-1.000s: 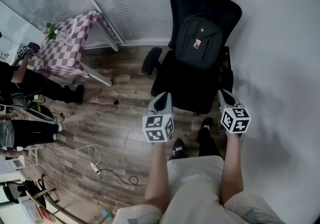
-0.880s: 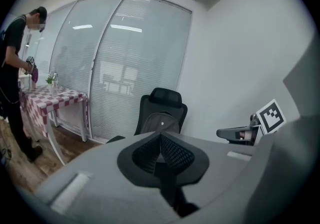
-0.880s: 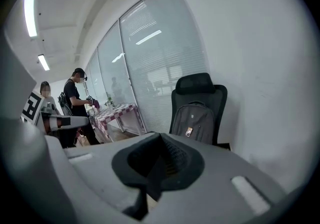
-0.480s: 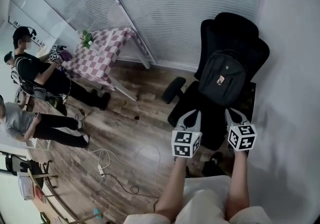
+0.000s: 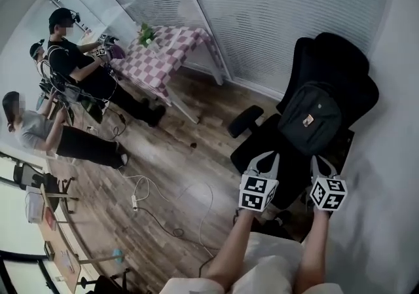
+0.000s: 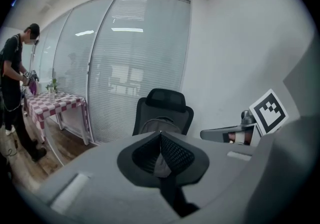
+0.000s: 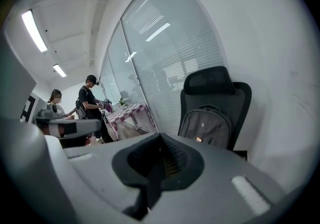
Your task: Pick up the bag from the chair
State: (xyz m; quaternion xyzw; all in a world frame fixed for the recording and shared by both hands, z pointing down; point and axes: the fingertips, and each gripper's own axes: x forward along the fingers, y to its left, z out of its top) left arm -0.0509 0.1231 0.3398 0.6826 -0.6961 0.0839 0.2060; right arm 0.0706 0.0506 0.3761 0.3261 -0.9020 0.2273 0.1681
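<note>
While bag (image 5: 309, 119) sits upright on chair (image 5: 340, 57), leaning on backrest, head view shows L gripper (image 5: 267, 158) and R gripper (image 5: 322, 165) side by side near seat's front, both pointing at it. L gripper view: fingers closed, nothing btwn them; bag's top shows just above tips, chair ahead, apart. R gripper view: fingers closed too, empty; bag ahead on seat, not touched.

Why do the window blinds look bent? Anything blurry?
Head view: the wide-angle lens bows the blinds. Left gripper view: black corners; the left gripper up close is soft, the chair sharper. Right gripper view: ceiling lights glare; the bag is clear.
</note>
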